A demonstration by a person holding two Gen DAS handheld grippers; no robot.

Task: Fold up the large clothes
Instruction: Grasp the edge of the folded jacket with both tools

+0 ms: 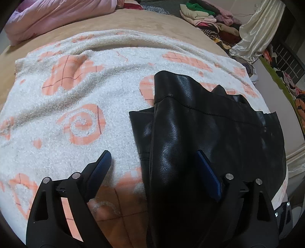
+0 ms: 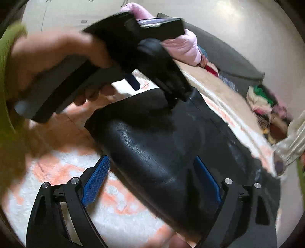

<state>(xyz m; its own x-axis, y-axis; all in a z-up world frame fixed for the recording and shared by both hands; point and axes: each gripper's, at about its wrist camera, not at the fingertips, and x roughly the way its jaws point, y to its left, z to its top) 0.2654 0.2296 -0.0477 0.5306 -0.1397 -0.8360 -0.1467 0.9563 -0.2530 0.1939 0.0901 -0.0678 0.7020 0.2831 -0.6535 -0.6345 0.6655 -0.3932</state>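
A black leather garment (image 1: 190, 129) lies partly folded on a white fleece blanket with orange flowers (image 1: 76, 91). My left gripper (image 1: 154, 160) is open just above it; a raised fold of leather lies between its blue-padded fingers. In the right wrist view the same garment (image 2: 162, 148) fills the middle, and my right gripper (image 2: 152, 166) is open over its near edge, the leather between its fingers. The left gripper and the hand that holds it (image 2: 133, 63) hover blurred over the garment's far side.
The blanket covers a tan bed (image 1: 133, 21). A pink quilt (image 1: 57, 17) lies at the far left. A heap of mixed clothes (image 1: 209, 19) and a cream satin cloth (image 1: 255, 34) sit at the far right, past the bed's edge.
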